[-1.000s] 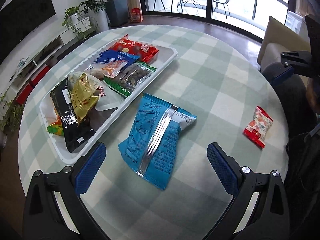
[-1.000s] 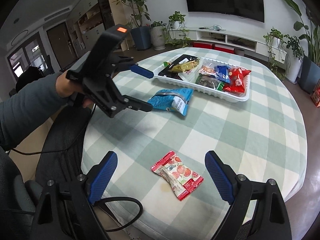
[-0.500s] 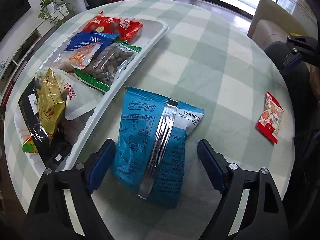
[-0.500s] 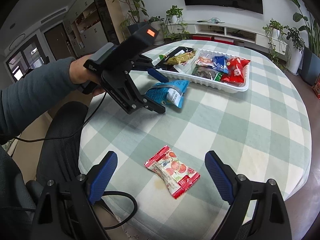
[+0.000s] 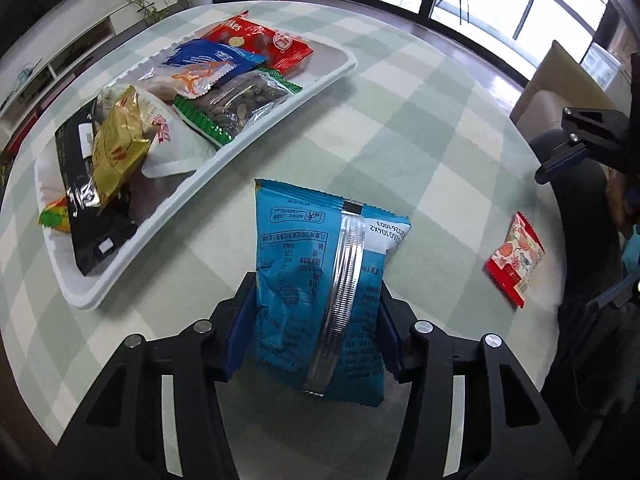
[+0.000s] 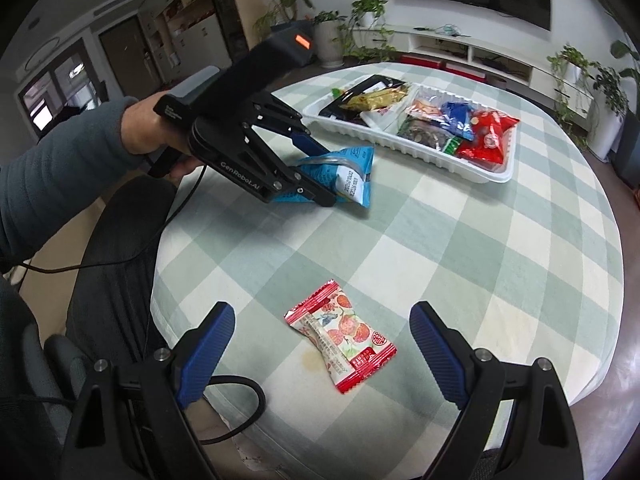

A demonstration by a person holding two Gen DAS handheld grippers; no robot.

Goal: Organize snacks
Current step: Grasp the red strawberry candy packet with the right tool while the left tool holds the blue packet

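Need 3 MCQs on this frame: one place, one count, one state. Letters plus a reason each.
1. Where does the small red packet lie?
A in the white tray
B on the checked tablecloth
C on the floor

2. How many packets lie on the cloth outside the white tray?
A two
B four
C none

3. What state is the left tool in?
A wide open, empty
B closed on the blue bag
C out of view

B: it lies between the right tool's open fingers.
A: blue and red.
B: pads press its sides.
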